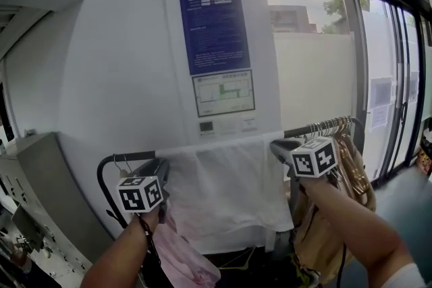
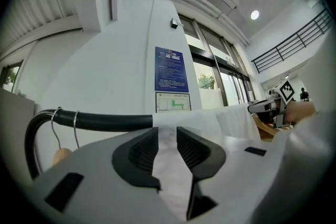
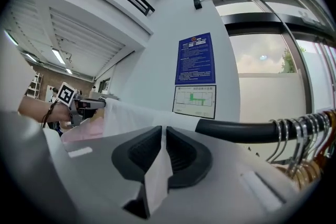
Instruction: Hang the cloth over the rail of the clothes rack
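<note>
A white cloth [image 1: 229, 185] hangs draped over the black rail [image 1: 128, 157] of the clothes rack, spread between my two grippers. My left gripper [image 1: 162, 170] is at the cloth's left top corner. In the left gripper view the jaws of the left gripper [image 2: 167, 140] stand apart, with a strip of the cloth [image 2: 210, 120] lying loose between them in front of the rail [image 2: 105, 121]. My right gripper [image 1: 282, 147] is at the right top corner. In the right gripper view the right gripper [image 3: 164, 140] is shut on a fold of the cloth [image 3: 131, 115] beside the rail [image 3: 236, 130].
Several hangers with brown garments [image 1: 344, 152] crowd the rail's right end. A pink garment [image 1: 185, 260] hangs below the left gripper, next to wire hangers [image 2: 63, 134]. A blue notice [image 1: 214, 27] is on the white wall behind. A grey cabinet [image 1: 40, 179] stands at the left, glass doors [image 1: 398, 77] at the right.
</note>
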`<state>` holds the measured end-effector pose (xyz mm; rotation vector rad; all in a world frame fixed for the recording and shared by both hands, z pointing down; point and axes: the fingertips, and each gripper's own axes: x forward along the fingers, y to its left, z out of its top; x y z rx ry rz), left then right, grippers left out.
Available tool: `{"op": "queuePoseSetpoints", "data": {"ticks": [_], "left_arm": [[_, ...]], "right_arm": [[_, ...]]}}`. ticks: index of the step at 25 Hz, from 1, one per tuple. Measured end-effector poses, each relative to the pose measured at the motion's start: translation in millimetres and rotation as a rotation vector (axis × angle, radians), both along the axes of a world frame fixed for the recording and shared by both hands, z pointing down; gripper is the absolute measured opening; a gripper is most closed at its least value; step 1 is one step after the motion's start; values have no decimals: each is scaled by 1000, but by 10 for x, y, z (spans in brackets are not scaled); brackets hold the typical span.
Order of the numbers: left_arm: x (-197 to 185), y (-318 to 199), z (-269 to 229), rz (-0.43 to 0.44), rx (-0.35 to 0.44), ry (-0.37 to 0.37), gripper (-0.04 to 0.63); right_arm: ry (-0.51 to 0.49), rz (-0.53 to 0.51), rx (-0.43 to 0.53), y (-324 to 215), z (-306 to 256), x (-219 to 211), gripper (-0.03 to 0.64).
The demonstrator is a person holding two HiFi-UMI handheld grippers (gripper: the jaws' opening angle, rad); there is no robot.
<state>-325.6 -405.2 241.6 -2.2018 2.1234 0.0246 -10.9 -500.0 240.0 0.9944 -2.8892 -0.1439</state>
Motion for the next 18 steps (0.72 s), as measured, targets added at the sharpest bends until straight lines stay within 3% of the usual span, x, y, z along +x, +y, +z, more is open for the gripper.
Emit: {"op": "queuePoseSetpoints", "data": {"ticks": [11,18], "left_arm": [[13,-136,96,52,-12,30,106],[-21,-66,84,39,-12,41,64]], "right_arm": [[-38,6,-44,-4,75,-2,55],[-17,19,-19,53,21,-55,15]]}}
